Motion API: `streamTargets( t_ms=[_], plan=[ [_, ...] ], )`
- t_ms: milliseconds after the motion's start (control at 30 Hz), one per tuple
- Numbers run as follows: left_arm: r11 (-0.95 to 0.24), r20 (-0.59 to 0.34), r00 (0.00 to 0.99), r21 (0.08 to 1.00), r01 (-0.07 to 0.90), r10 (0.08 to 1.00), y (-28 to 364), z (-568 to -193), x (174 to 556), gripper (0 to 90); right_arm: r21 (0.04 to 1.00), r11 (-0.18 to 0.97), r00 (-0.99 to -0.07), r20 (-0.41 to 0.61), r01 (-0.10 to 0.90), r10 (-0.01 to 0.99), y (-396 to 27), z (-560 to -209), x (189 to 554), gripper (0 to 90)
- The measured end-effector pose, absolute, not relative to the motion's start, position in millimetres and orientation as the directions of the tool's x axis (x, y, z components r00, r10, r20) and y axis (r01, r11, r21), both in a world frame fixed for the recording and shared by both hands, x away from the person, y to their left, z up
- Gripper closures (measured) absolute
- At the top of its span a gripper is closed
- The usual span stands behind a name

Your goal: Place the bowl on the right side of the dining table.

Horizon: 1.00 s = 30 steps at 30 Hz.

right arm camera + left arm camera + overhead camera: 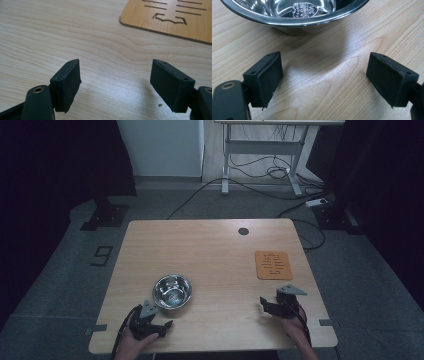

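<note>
High view, left gripper (159, 318) near steel bowl (172, 291), right gripper (269, 301) near board (273, 265); both jaws wide, empty

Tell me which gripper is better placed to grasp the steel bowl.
Left. The left gripper sits open just short of the steel bowl; the right gripper, also open, is nearer the cork mat.
</note>
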<state>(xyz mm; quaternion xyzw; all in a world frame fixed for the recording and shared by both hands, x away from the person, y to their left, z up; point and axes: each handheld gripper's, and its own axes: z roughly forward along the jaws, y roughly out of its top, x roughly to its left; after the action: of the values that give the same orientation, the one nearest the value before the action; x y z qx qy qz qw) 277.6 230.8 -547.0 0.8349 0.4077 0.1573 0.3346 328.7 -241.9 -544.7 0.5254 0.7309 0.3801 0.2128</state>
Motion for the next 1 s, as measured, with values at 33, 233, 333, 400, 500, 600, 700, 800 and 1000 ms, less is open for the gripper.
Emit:
streamTargets(
  t_ms=[33, 233, 333, 400, 500, 600, 700, 800, 1000],
  plan=[
    [-0.443, -0.01, 0.618, 0.687, 0.576, 0.786, 231, -547, 278, 13.4, 0.781, 0.155, -0.359, 0.094, 0.605, 0.929, -241, -543, 329, 24.4],
    [-0.443, -0.011, 0.618, 0.687, 0.576, 0.786, 231, -547, 278, 13.4, 0.788, 0.134, -0.373, 0.128, 0.601, 0.919, -237, -538, 329, 24.5],
    [-0.443, -0.011, 0.618, 0.687, 0.576, 0.786, 231, -547, 278, 13.4, 0.788, 0.135, -0.384, 0.136, 0.601, 0.913, -233, -536, 330, 24.7],
    [-0.444, -0.011, 0.618, 0.687, 0.576, 0.786, 231, -547, 278, 13.4, 0.789, 0.137, -0.39, 0.139, 0.599, 0.91, -231, -535, 330, 24.7],
    [-0.444, -0.01, 0.618, 0.687, 0.576, 0.786, 231, -547, 278, 13.4, 0.792, 0.116, -0.407, 0.177, 0.6, 0.896, -228, -530, 331, 24.7],
    [-0.444, -0.01, 0.618, 0.687, 0.576, 0.786, 231, -547, 278, 13.4, 0.806, 0.08, -0.418, 0.218, 0.587, 0.882, -226, -517, 334, 24.9],
    [-0.444, -0.01, 0.618, 0.687, 0.576, 0.786, 231, -547, 278, 13.4, 0.805, 0.083, -0.42, 0.216, 0.588, 0.881, -225, -514, 336, 24.9],
    [-0.444, -0.01, 0.618, 0.687, 0.576, 0.786, 231, -547, 278, 13.4, 0.8, 0.074, -0.413, 0.225, 0.595, 0.883, -224, -514, 339, 25.3],
    [-0.444, -0.01, 0.618, 0.687, 0.576, 0.786, 231, -547, 278, 13.4, 0.804, 0.081, -0.431, 0.227, 0.589, 0.873, -217, -511, 342, 25.7]
  ],
)
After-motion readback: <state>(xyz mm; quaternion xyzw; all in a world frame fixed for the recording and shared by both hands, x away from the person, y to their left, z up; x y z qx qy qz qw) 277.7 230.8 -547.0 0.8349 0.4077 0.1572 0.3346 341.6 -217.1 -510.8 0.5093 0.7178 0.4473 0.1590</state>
